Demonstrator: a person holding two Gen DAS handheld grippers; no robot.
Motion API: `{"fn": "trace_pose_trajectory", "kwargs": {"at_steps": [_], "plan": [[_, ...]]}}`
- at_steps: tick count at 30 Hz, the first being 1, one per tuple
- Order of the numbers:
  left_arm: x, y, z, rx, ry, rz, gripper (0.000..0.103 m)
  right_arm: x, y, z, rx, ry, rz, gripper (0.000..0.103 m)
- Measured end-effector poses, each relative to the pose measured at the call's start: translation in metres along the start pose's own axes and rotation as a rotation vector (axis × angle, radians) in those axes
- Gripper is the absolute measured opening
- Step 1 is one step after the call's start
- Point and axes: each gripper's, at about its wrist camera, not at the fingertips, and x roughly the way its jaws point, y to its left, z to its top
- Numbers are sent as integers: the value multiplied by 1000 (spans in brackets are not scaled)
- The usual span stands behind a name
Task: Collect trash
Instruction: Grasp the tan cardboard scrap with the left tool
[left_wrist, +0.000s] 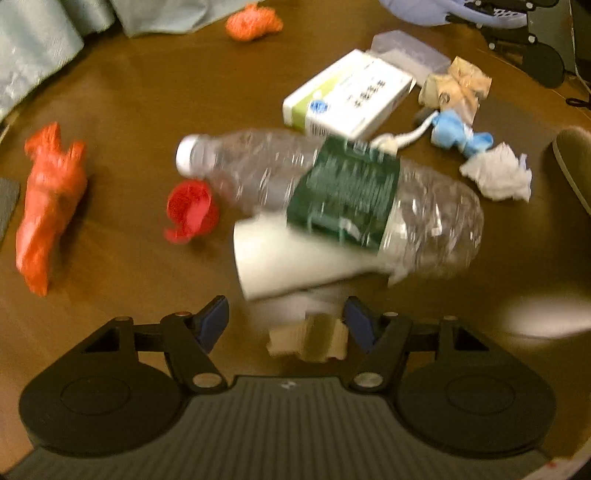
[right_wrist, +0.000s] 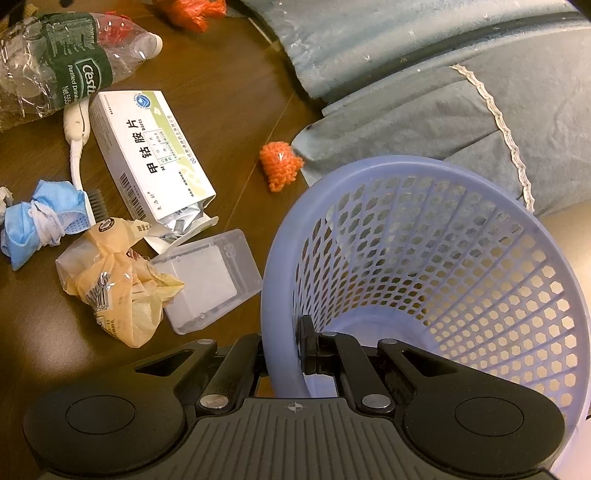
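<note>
Trash lies scattered on a brown table (left_wrist: 129, 92). In the left wrist view my left gripper (left_wrist: 286, 319) stands open just short of a white paper cup (left_wrist: 280, 254) lying on its side; a small cardboard scrap (left_wrist: 306, 338) shows between its fingers. A crushed clear bottle (left_wrist: 332, 184) with a green label rests across the cup. In the right wrist view my right gripper (right_wrist: 282, 352) is shut on the rim of a purple mesh basket (right_wrist: 424, 258), tilted with its mouth toward the trash. The basket looks empty.
Around lie a red cap (left_wrist: 190, 210), orange plastic wads (left_wrist: 48, 203) (left_wrist: 253, 22) (right_wrist: 280, 162), a white medicine box (right_wrist: 147, 155), a blue face mask (right_wrist: 40, 221), a yellow wrapper (right_wrist: 114, 280), a clear plastic box (right_wrist: 210, 277), white tissue (left_wrist: 498, 173) and a toothbrush (right_wrist: 79, 147). Blue-grey cloth (right_wrist: 424, 81) borders the table.
</note>
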Motion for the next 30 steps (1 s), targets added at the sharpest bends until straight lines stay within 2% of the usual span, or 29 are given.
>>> {"fn": "trace_pose_trajectory", "kwargs": {"at_steps": [4, 6, 8, 13, 17, 24, 27, 30], "plan": [[-1, 2, -14, -56, 19, -5, 62, 0, 0, 0, 1, 0, -1, 0], [-3, 0, -17, -49, 10, -18, 60, 0, 0, -1, -1, 1, 0, 0], [-6, -7, -19, -4, -13, -32, 60, 1, 0, 0, -2, 2, 0, 0], [-9, -26, -24, 208, -36, -23, 60, 4, -3, 3, 7, 21, 0, 0], [-6, -26, -30, 266, -22, -2, 60, 7, -6, 5, 16, 26, -5, 0], [-2, -27, -28, 352, -19, 15, 44, 8, -5, 6, 7, 31, -2, 0], [-1, -27, -27, 348, -20, 11, 42, 8, -5, 6, 4, 31, -2, 0], [-1, -25, -25, 310, -17, 10, 34, 8, -4, 5, 4, 31, -1, 0]]}}
